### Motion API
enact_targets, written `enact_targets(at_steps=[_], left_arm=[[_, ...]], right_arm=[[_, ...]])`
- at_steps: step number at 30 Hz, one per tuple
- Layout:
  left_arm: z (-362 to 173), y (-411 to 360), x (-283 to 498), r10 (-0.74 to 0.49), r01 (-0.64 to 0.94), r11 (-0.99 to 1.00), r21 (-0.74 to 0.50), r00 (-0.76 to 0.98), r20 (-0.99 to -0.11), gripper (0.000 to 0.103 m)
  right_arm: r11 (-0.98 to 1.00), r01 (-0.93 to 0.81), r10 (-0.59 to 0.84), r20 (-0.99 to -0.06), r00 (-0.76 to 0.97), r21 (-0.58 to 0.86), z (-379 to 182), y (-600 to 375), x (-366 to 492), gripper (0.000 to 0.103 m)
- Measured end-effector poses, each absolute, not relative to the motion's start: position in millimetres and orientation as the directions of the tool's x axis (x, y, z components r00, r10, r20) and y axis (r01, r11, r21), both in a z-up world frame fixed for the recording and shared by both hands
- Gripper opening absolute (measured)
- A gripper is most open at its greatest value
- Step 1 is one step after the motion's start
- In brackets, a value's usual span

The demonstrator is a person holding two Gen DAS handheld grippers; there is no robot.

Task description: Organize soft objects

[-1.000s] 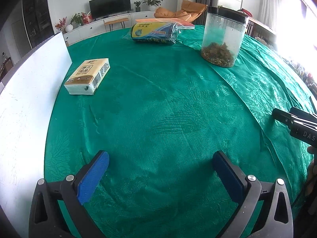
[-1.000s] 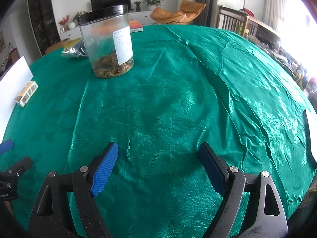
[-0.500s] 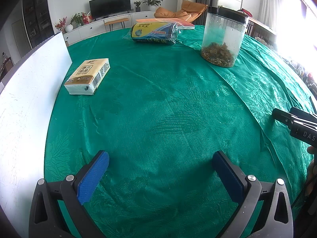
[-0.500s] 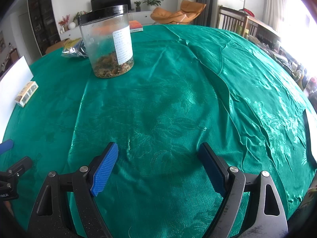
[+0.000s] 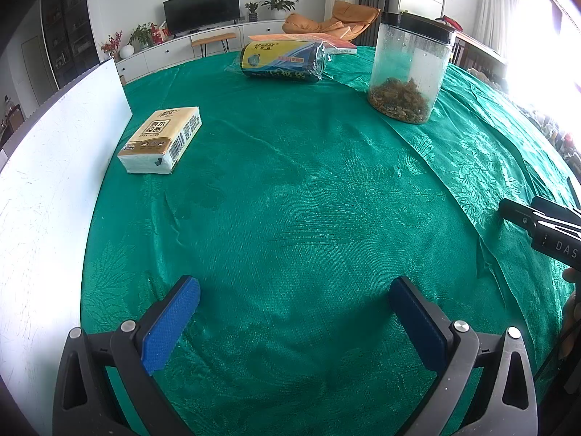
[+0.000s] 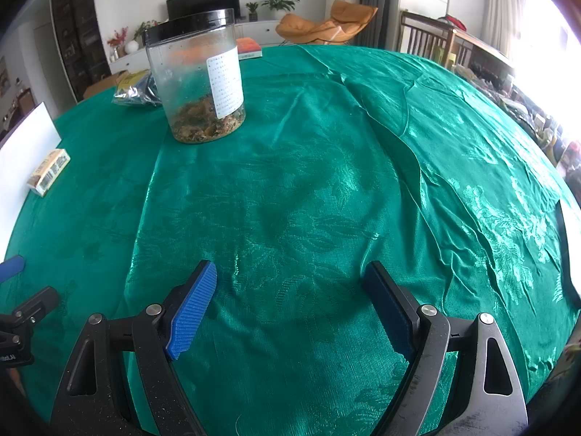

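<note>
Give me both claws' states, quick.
Left claw: open, empty, above the green tablecloth.
Right claw: open, empty.

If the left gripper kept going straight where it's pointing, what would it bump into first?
Most likely just the green tablecloth. The left gripper is open and tilts down at bare cloth; the tissue pack lies off to the left, out of that line.

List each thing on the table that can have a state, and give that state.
Left hand-held gripper: open, empty.
Right hand-held gripper: open, empty.
Tissue pack: lying flat, sealed.
Plastic jar: upright, lid on, nearly empty.
Wrapped roll: lying on its side.
Green tablecloth: wrinkled.
</note>
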State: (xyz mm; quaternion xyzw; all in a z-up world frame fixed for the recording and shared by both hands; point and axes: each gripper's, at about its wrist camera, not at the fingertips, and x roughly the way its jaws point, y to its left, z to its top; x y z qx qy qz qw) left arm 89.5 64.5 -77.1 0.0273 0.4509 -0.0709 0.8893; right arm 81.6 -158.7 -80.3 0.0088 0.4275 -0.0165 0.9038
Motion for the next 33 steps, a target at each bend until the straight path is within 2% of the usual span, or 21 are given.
enact_targets(at_steps=[28, 30, 33], left_arm=[[-77, 65, 90, -0.102, 0.151, 0.988, -0.016, 0.583, -0.806, 0.103], [-77, 65, 90, -0.102, 0.151, 0.988, -0.016, 0.583, -0.806, 0.103], [-77, 65, 90, -0.102, 0.151, 0.988, -0.016, 0.583, -0.806, 0.103]], right_arm=[[1.0, 0.029, -0.018, -0.782, 0.624, 0.001, -77, -151, 79, 0.085], [1.0, -0.021, 0.019, -0.751, 0.66, 0.007, -59, -140, 75, 0.085], [0.979, -0.188, 0.082, -0.691, 0.718, -0.079, -14, -102, 93, 0.085]])
